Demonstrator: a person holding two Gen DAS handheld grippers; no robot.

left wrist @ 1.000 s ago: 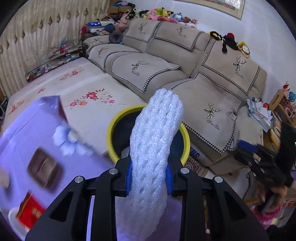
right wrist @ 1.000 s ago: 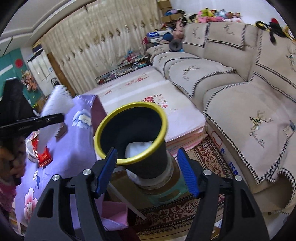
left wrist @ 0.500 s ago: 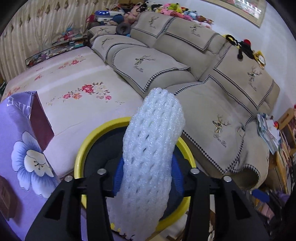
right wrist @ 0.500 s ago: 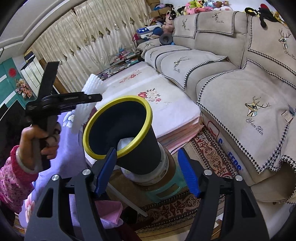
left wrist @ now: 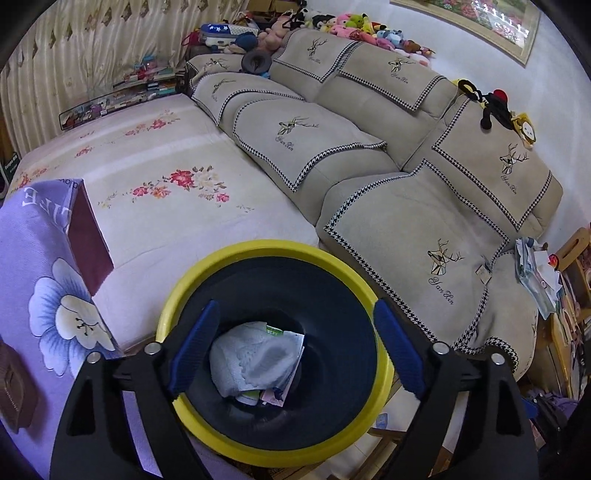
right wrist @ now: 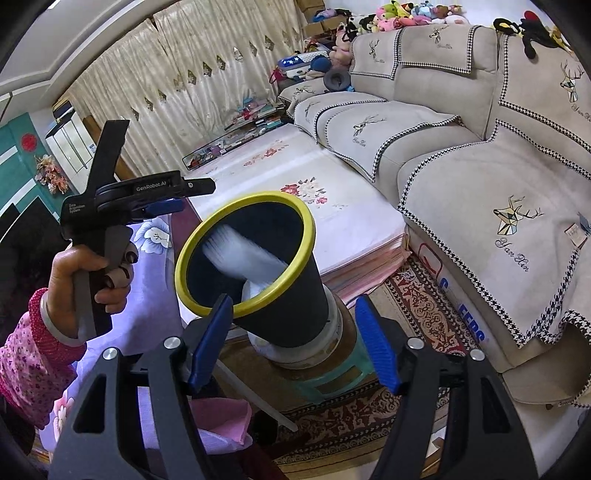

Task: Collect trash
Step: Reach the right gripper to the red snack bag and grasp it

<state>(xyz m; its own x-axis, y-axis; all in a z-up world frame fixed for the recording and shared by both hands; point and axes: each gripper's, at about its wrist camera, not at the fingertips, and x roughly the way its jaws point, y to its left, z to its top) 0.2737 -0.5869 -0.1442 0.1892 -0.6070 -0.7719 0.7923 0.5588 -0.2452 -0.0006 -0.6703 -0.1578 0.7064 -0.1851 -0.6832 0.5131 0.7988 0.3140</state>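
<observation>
Yellow-rimmed black bin (left wrist: 271, 354) fills the lower centre of the left wrist view, its mouth directly beneath the left gripper (left wrist: 293, 347). That gripper's jaws have just been opening and now stand wide apart, released, with nothing between the blue pads (left wrist: 194, 347). White foam netting (left wrist: 255, 356) lies inside the bin on top of paper scraps and other rubbish; it sits toward 9 o'clock of the bin floor in this view.

In the right wrist view the bin (right wrist: 255, 266) is tilted, its mouth facing 10 o'clock, and stands on a pale round container on a green stool (right wrist: 332, 380). The foam netting (right wrist: 243, 258) appears as a white blur within the mouth. The left gripper (right wrist: 173, 201) is at 10 o'clock of the bin, just beside the rim, held by a hand (right wrist: 88, 280) in a pink flowered sleeve (right wrist: 27, 369).

Right gripper (right wrist: 293, 345) hangs with its jaws apart on either side of the bin's lower wall; its pads do not press on the bin, and nothing is grasped.

Surroundings: beige sofa (left wrist: 424, 206) with deer-motif covers at 1 o'clock, a floral white mattress (left wrist: 159, 177) at 11 o'clock, a purple flowered cloth (left wrist: 40, 295) at 9 o'clock, plush toys (left wrist: 351, 26) along the sofa back at 12 o'clock.
</observation>
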